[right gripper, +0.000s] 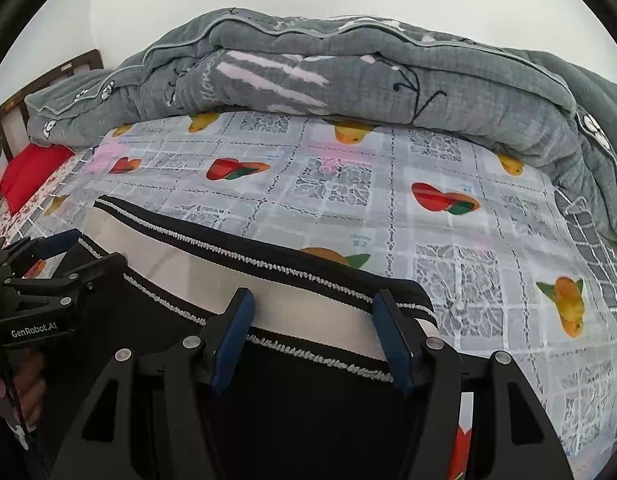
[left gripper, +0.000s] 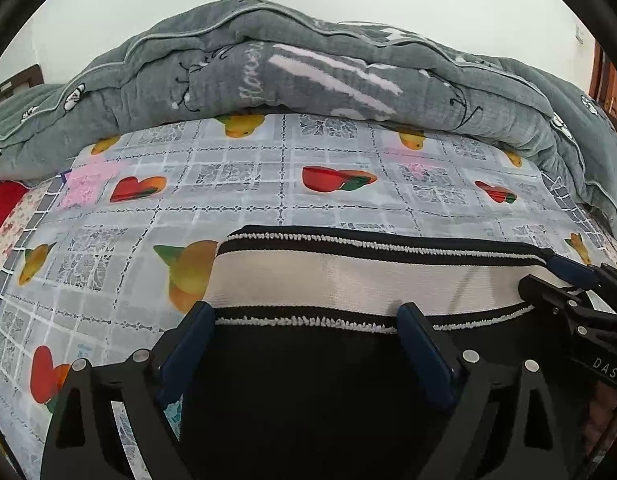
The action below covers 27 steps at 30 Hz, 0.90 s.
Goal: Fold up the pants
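Observation:
Black pants (left gripper: 308, 384) with a white, black-edged waistband (left gripper: 348, 280) lie flat on the fruit-print sheet (left gripper: 248, 200). My left gripper (left gripper: 308, 316) stands wide open over the waistband's left end, its blue pads (left gripper: 192, 332) on either side of a stretch of the band without squeezing it. My right gripper (right gripper: 314, 312) is open too, straddling the right end of the waistband (right gripper: 168, 264), which stays unpinched. Each gripper shows in the other's view: the right gripper (left gripper: 564, 284) at the band's right tip, the left gripper (right gripper: 80, 254) at its left end.
A bunched grey quilt (left gripper: 308, 72) runs along the far side of the bed against the white wall. A red pillow (right gripper: 28, 172) and a wooden headboard (right gripper: 48, 76) are at the left. Open sheet (right gripper: 388, 184) lies between pants and quilt. A hand (right gripper: 24, 384) shows at the lower left.

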Each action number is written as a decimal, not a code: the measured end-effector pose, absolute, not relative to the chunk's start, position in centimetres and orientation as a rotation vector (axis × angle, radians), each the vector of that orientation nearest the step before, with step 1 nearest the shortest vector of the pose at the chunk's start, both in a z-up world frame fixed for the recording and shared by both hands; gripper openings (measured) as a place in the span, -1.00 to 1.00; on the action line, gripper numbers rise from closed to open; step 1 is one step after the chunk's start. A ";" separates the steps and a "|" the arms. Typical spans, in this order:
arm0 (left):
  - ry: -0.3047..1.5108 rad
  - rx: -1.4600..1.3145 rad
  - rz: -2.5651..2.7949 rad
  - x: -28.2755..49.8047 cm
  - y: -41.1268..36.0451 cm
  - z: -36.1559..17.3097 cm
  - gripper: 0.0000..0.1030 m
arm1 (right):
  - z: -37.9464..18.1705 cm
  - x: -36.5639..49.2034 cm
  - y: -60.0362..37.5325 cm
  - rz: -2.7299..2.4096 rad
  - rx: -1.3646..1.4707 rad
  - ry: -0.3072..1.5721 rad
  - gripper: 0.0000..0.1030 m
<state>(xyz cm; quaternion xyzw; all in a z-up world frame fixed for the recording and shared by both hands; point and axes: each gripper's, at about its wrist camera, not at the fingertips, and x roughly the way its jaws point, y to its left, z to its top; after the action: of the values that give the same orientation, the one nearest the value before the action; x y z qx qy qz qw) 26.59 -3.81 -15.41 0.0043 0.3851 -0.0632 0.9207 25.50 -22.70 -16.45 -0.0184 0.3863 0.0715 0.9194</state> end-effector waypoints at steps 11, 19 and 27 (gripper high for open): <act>0.843 0.014 -0.104 31.1 -3.4 -15.5 0.89 | -16.4 30.0 -21.8 0.179 -0.059 0.820 0.21; 0.846 0.011 -0.089 33.8 -3.2 -15.7 0.96 | -16.5 33.2 -20.9 0.187 -0.078 0.816 0.25; 0.854 0.038 -0.078 36.1 -3.6 -16.1 1.00 | -16.8 35.5 -20.1 0.179 -0.098 0.811 0.27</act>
<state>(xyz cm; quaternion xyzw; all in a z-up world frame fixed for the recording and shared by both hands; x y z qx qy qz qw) 36.15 -3.57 -16.06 0.0185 0.4138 -0.0377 0.9094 35.46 -20.10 -16.78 -0.0475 0.3939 0.0868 0.9138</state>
